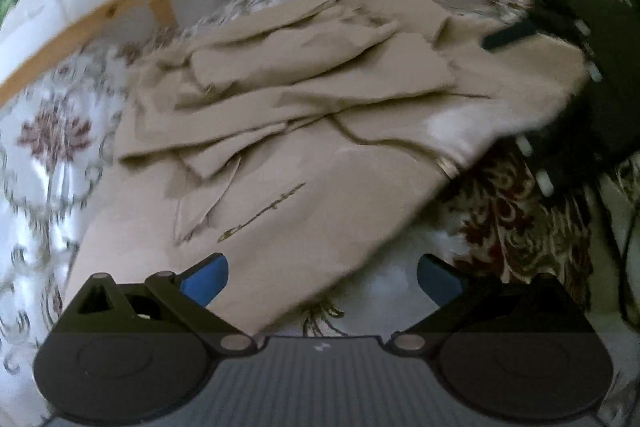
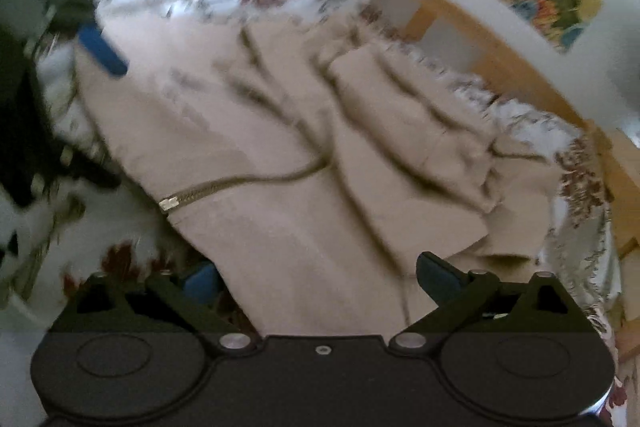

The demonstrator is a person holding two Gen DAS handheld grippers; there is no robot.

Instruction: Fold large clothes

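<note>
Left gripper (image 1: 322,277) spread wide, nothing between blue pads; beige jacket (image 1: 304,131) lies rumpled just ahead, near hem crossing gap from left. Floral bedspread (image 1: 48,147) bare left of garment, darker patterned part to right. Wooden bed rail (image 1: 120,7) bounds far side. Right gripper (image 2: 316,277) also wide apart, gripping nothing; jacket fabric passes over gap, left pad half hidden. Zipper (image 2: 224,185) runs across front. Both views motion-blurred; sleeve layout hard to read
</note>
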